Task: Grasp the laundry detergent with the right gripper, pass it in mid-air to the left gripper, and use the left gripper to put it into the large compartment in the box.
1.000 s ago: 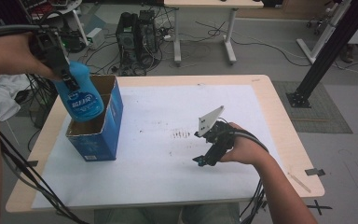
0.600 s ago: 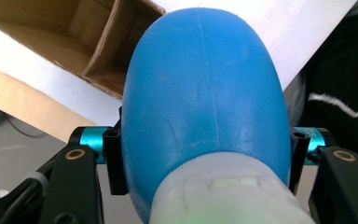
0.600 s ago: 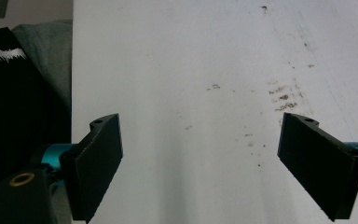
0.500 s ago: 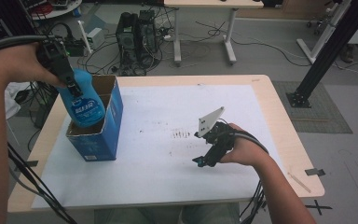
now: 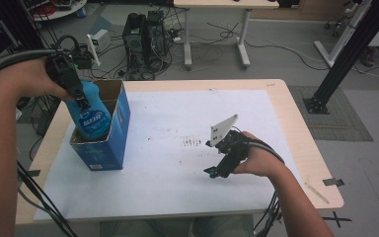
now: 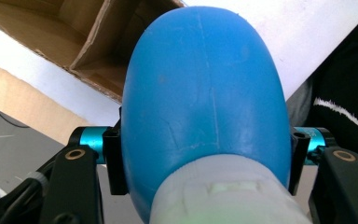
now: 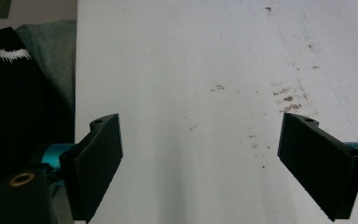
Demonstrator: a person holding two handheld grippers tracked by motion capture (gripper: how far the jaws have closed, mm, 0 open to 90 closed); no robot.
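A white-topped table [image 5: 177, 197] carries an open blue cardboard box [image 5: 109, 140] near its left edge. A blue bottle [image 5: 91, 116] stands tilted with its lower end down inside the box's open top, its upper part above the rim. The left gripper [image 5: 79, 96] is clenched on the bottle near its top; in the left gripper view both pads press the bottle's [image 6: 205, 93] sides. The right gripper [image 5: 216, 170] rests on the table right of centre, toward the near edge, its jaws spread wide over bare, speckled surface, grasping nothing.
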